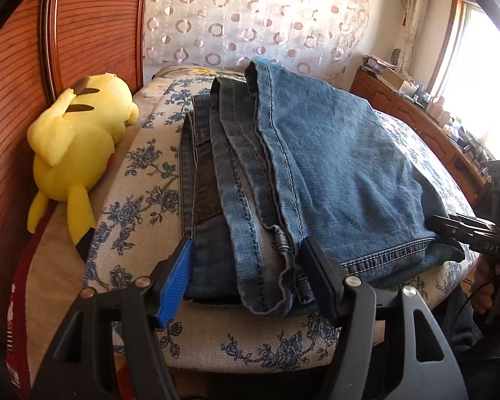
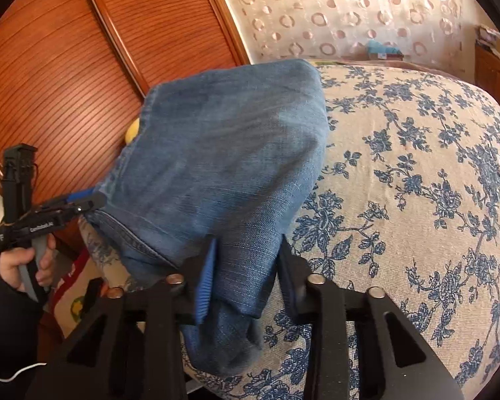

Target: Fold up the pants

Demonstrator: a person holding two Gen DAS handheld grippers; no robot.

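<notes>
The left gripper [image 1: 246,280] sat nearest in its own view, its fingers apart and straddling the near edge of the jeans [image 1: 316,153] without pressing on them. The blue pad [image 1: 175,283] stood clear of the denim on one side, while the black finger [image 1: 320,276] on the other lay against the cloth. In the right wrist view the right gripper [image 2: 246,280] had a bunched corner of the jeans [image 2: 223,166] between its fingers, but the pads looked only loosely around it; whether they pinched it could not be told.

The jeans lay folded in a stack at the near edge of the bed [image 1: 143,173], on the floral bedspread [image 2: 416,166]. Their long axis ran from the near edge away toward the patterned curtain [image 1: 250,16], side seams and hems along that line, the top layer reaching farthest.

Beyond and to the side, a yellow plush toy [image 1: 80,136] rested against the wooden slatted panel [image 1: 16,100]. Farther right, a cluttered wooden cabinet [image 1: 416,113] stood under a bright window [image 1: 483,66].
</notes>
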